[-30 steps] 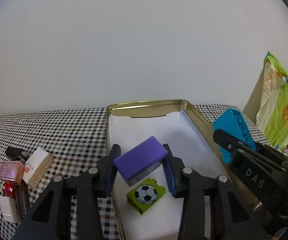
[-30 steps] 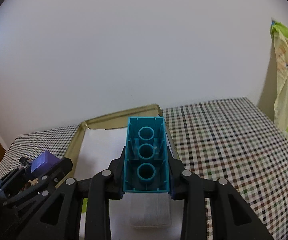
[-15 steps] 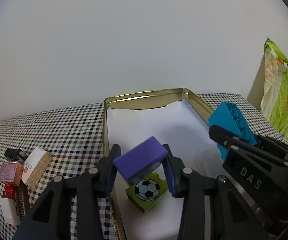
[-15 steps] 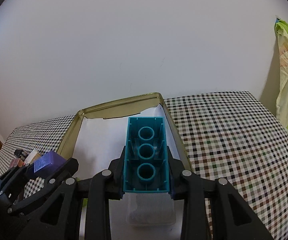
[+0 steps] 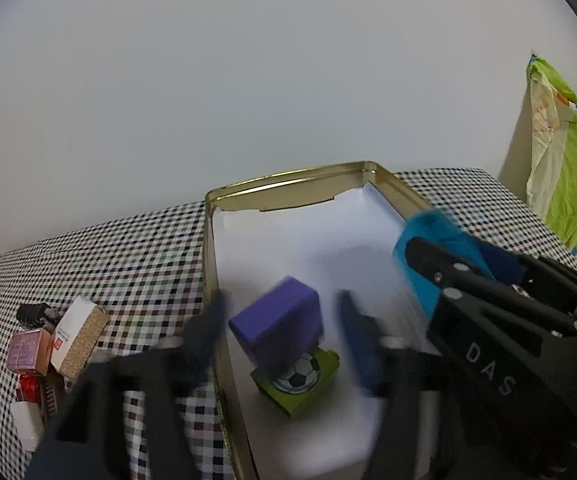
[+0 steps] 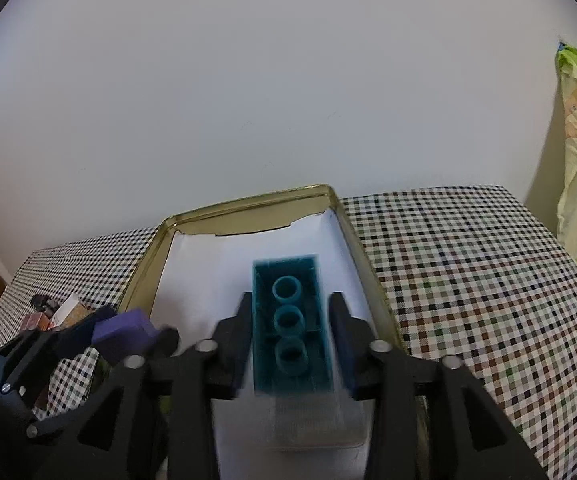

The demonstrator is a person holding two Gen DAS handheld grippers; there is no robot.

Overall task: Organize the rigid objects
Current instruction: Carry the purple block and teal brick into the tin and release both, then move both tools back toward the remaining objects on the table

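Observation:
A gold tin tray (image 5: pixel 288 178) lined with white paper lies on the checked table. My left gripper (image 5: pixel 282 320) is open over its near left part; a purple block (image 5: pixel 276 320) sits between the spread fingers, apart from both, over a green soccer-ball brick (image 5: pixel 300 376). My right gripper (image 6: pixel 290 332) is open above the tray's right side; a teal three-hole brick (image 6: pixel 288 320) is blurred between its fingers with gaps on both sides. A clear box (image 6: pixel 312 424) lies below it.
Small boxes and cosmetics (image 5: pixel 48 344) sit in a cluster on the checked cloth left of the tray. A green patterned bag (image 5: pixel 568 160) hangs at the right. The right gripper's body (image 5: pixel 508 340) crowds the tray's right edge.
Both grippers have opened. The purple block has left the left fingers and dropped toward the green brick. The teal brick has come loose from the right fingers and is blurred.

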